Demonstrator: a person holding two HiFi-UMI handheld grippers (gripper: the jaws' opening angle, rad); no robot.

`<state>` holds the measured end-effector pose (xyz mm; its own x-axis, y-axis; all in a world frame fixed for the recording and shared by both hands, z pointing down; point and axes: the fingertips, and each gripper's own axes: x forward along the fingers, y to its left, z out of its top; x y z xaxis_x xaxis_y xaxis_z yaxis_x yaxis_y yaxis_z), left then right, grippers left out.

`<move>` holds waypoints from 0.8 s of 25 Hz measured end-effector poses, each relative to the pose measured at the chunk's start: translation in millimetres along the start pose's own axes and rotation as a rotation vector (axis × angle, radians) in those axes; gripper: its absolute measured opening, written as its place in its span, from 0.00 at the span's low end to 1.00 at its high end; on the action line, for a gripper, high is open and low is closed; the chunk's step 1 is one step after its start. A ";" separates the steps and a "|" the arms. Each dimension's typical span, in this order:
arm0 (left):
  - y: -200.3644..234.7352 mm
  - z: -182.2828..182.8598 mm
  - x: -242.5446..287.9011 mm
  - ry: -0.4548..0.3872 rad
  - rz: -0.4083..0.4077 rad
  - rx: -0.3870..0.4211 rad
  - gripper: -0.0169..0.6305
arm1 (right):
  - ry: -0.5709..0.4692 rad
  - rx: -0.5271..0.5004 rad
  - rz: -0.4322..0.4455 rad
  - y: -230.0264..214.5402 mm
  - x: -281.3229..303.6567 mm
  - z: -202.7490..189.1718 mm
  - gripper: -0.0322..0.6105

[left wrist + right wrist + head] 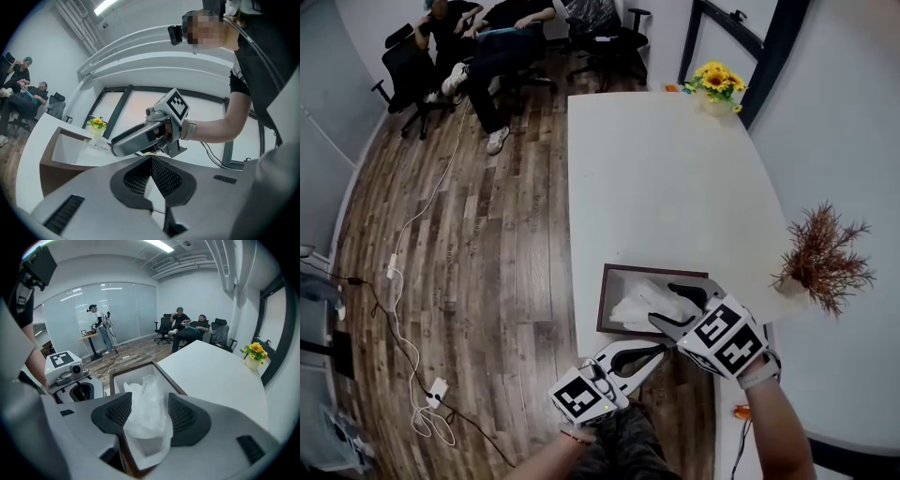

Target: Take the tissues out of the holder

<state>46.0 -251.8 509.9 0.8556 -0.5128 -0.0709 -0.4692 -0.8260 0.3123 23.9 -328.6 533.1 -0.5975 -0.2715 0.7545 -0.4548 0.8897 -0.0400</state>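
Observation:
A brown-framed tissue holder [607,298] lies at the near left edge of the white table [675,178], with crumpled white tissues [642,300] in it. My right gripper [677,307] points down into the holder. In the right gripper view its jaws [147,406] stand open with a tuft of the tissues [149,420] rising between them above the holder [136,369]; the pads do not squeeze it. My left gripper [654,352] is level just in front of the holder, off the table's edge, its fingertips [151,161] together with nothing between them. The left gripper view shows the right gripper [140,138] above the holder [49,164].
A vase of yellow flowers [715,86] stands at the table's far end and a potted dried plant [820,258] at its right edge. Seated people on office chairs [478,47] are at the far left. Cables [398,309] trail over the wooden floor.

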 end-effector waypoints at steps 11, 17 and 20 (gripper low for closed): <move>-3.7 -3.3 -1.8 -0.018 -0.003 -0.015 0.04 | 0.239 -0.094 0.075 5.3 26.2 -17.7 0.43; -3.8 -2.4 -7.1 -0.034 -0.001 -0.026 0.04 | 0.358 -0.086 0.067 2.6 33.8 -25.4 0.43; -1.8 -2.6 -10.4 -0.037 0.011 -0.035 0.04 | 0.406 -0.096 0.056 1.9 39.0 -27.7 0.43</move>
<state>38.5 -244.4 512.5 0.8415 -0.5304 -0.1023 -0.4697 -0.8120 0.3463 18.1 -327.3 580.7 -0.3017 -0.0723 0.9507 -0.3543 0.9342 -0.0414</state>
